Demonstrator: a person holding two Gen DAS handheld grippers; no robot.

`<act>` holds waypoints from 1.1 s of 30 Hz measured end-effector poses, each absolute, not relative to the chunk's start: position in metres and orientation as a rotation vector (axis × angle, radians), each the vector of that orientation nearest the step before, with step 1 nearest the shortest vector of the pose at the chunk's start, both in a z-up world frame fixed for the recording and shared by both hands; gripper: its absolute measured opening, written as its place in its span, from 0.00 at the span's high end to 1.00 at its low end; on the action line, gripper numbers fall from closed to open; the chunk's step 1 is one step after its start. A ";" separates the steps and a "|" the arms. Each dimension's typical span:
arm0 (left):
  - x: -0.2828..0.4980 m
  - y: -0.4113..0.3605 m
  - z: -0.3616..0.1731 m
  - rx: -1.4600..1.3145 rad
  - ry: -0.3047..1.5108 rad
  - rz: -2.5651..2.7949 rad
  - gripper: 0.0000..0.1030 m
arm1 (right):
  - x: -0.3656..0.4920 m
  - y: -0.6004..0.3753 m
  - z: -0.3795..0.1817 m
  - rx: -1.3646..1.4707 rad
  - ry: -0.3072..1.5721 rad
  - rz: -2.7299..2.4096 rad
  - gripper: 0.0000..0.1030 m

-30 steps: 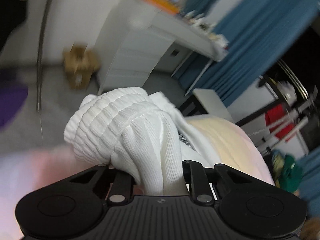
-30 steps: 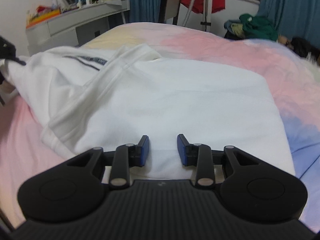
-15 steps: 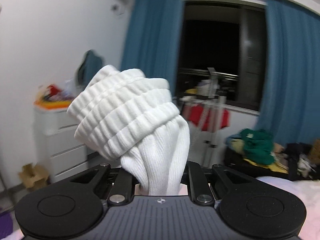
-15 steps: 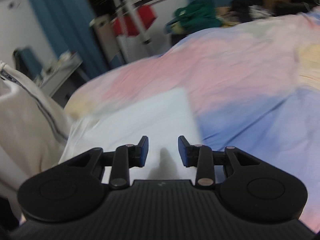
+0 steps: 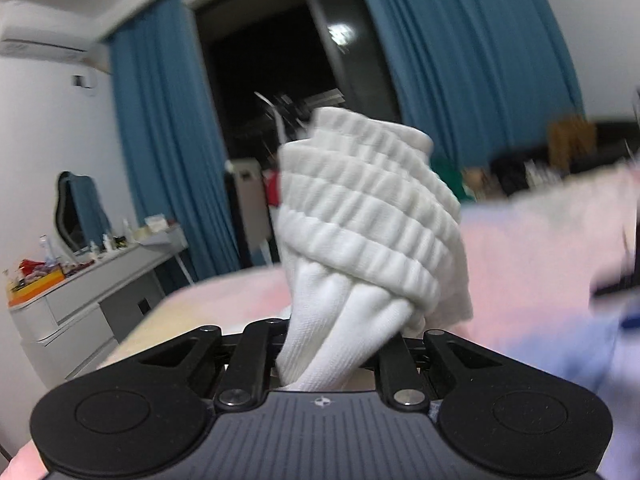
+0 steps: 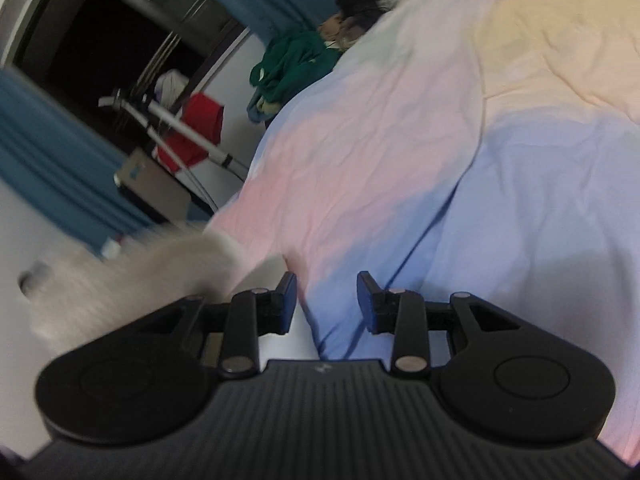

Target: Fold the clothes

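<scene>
Upward, bunched white garment (image 5: 360, 232) rises from left tool (image 5: 332, 344).

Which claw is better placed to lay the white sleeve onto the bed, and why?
Left. The left claw is shut on the sleeve, above the bed. The right claw is open, holding nothing.

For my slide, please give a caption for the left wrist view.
Left gripper clamps a bunched white ribbed cuff above the pastel bedsheet.

Dim indoor light, window (image 5: 280, 80) glare, motion blur, curved fisheye edges.
</scene>
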State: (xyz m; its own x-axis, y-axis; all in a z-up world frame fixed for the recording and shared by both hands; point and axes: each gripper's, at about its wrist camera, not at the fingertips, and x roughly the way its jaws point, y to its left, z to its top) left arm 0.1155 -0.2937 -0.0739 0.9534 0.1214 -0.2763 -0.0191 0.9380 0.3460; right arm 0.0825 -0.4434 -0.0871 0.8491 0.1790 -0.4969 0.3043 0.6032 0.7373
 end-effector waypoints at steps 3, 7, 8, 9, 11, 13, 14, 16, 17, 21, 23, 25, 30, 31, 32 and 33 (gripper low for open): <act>0.116 -0.306 -0.092 0.408 0.324 0.044 0.83 | 0.086 -0.448 -0.092 0.987 0.567 -0.054 0.65; 0.113 -0.302 -0.100 0.435 0.362 0.007 0.78 | 0.093 -0.439 -0.095 1.018 0.570 0.022 0.65; 0.115 -0.297 -0.100 0.443 0.403 -0.013 0.75 | 0.094 -0.437 -0.094 1.019 0.565 0.039 0.65; 0.117 -0.291 -0.101 0.451 0.444 -0.034 0.67 | 0.093 -0.434 -0.092 1.017 0.558 0.051 0.65; 0.105 -0.285 -0.105 0.480 0.506 -0.072 0.56 | 0.092 -0.430 -0.089 1.005 0.541 0.070 0.65; 0.095 -0.274 -0.107 0.504 0.522 -0.110 0.44 | 0.091 -0.427 -0.086 0.995 0.526 0.082 0.65; 0.091 -0.264 -0.106 0.507 0.519 -0.125 0.38 | 0.090 -0.426 -0.085 0.992 0.521 0.084 0.65; 0.082 -0.254 -0.103 0.499 0.505 -0.146 0.17 | 0.089 -0.422 -0.084 0.988 0.516 0.086 0.65; 0.081 -0.245 -0.101 0.492 0.502 -0.158 0.15 | 0.089 -0.421 -0.084 0.985 0.516 0.087 0.65; 0.068 -0.211 -0.085 0.468 0.503 -0.216 0.12 | 0.087 -0.412 -0.080 0.963 0.517 0.104 0.65; 0.057 -0.191 -0.075 0.464 0.498 -0.242 0.11 | 0.086 -0.407 -0.077 0.952 0.512 0.102 0.65; 0.048 -0.174 -0.068 0.466 0.491 -0.270 0.10 | 0.082 -0.403 -0.073 0.946 0.496 0.108 0.64; 0.022 -0.130 -0.056 0.428 0.475 -0.241 0.09 | 0.069 -0.390 -0.064 0.924 0.453 0.107 0.34; 0.021 -0.121 -0.055 0.411 0.477 -0.234 0.09 | 0.066 -0.388 -0.062 0.919 0.445 0.106 0.29; 0.020 -0.112 -0.056 0.395 0.475 -0.218 0.09 | 0.064 -0.386 -0.061 0.914 0.443 0.107 0.24; 0.020 -0.105 -0.056 0.381 0.472 -0.205 0.09 | 0.062 -0.384 -0.060 0.908 0.442 0.108 0.20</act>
State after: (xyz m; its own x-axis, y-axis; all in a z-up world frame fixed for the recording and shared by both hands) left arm 0.0203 -0.1048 -0.0557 0.8719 -0.1046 -0.4784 0.2786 0.9094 0.3088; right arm 0.0618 -0.3836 -0.0603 0.9052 0.2743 -0.3246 0.0935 0.6166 0.7817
